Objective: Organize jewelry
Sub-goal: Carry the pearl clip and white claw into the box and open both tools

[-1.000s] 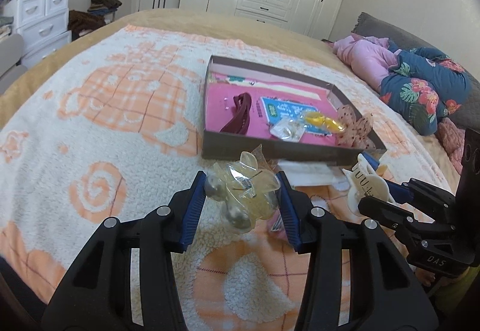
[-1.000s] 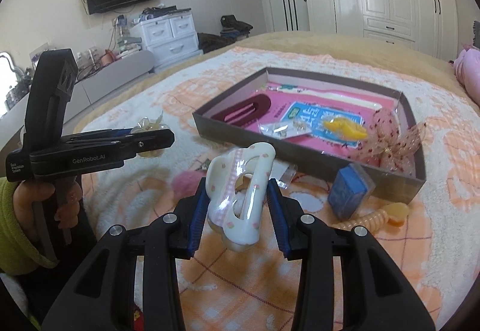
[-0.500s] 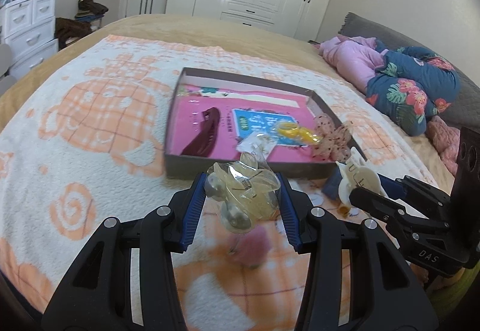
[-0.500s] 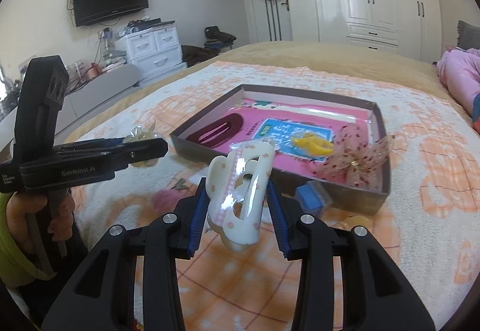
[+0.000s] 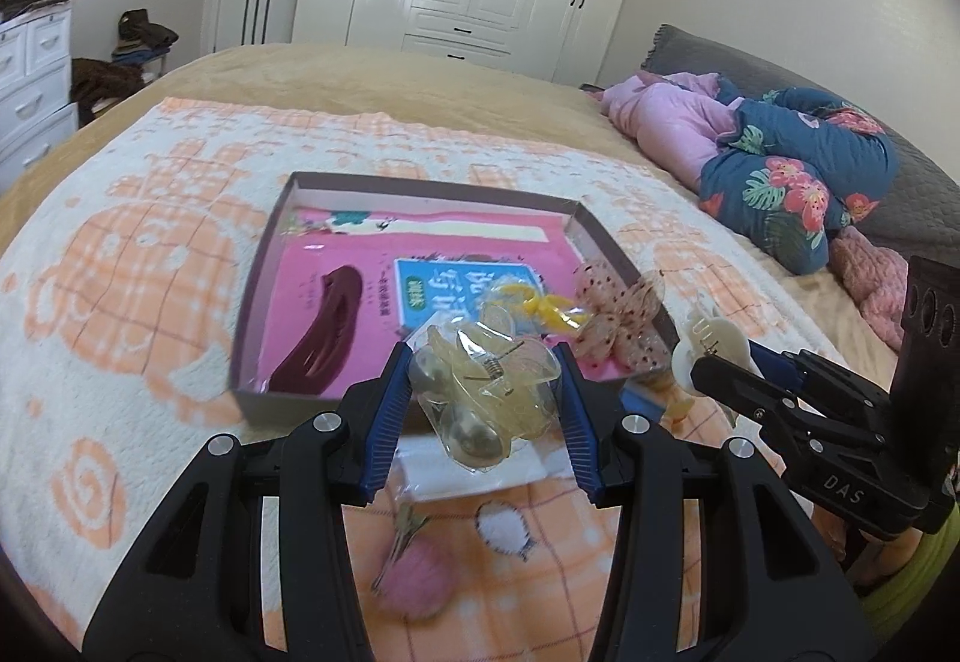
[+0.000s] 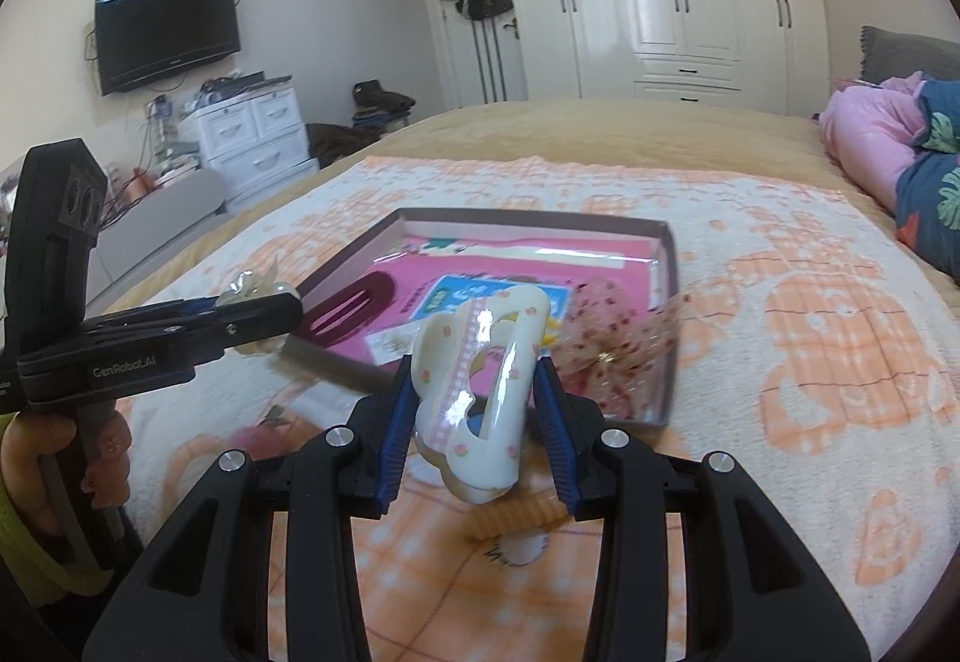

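Observation:
My left gripper is shut on a clear yellow hair claw and holds it above the blanket, just before the near wall of the shallow box. My right gripper is shut on a white hair claw with pink dots, also in the air near the box. The box holds a maroon hair clip, a yellow piece in a clear bag and a dotted pink bow. The white claw also shows in the left wrist view.
On the blanket before the box lie a pink fuzzy hair piece, a white card, a blue block and a beige spiral hair tie. Folded pink and floral bedding lies at the right.
Both grippers have risen and moved toward the box with their claws still held. The box now sits nearer and more centred under them.

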`<action>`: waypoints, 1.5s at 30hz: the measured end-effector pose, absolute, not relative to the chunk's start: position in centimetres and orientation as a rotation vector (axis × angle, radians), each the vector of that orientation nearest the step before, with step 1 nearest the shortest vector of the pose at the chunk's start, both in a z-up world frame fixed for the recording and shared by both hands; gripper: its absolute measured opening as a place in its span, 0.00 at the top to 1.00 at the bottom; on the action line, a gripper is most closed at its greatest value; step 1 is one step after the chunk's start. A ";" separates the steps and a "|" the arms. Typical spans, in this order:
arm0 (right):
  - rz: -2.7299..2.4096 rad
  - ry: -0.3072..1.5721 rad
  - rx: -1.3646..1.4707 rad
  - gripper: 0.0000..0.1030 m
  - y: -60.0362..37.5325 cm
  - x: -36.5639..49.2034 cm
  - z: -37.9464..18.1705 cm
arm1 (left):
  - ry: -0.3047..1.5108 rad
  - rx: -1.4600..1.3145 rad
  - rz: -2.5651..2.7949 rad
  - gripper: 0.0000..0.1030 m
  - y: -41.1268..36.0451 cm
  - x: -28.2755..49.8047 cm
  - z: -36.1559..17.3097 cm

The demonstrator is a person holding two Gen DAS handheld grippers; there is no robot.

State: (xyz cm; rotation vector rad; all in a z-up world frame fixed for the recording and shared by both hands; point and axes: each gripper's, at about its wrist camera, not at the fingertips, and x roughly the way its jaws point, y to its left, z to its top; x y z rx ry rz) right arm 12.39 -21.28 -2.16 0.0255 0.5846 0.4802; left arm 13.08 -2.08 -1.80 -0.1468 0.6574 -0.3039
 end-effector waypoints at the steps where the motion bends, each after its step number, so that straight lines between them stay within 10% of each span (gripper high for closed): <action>1: 0.469 0.582 0.030 0.64 -21.6 12.6 -2.1 | 0.658 -0.146 -0.306 0.63 -2.2 13.3 -1.7; 45: 0.318 0.646 -0.053 0.64 -22.2 21.9 -4.1 | 0.788 -0.205 -0.260 0.63 -1.3 23.8 -5.0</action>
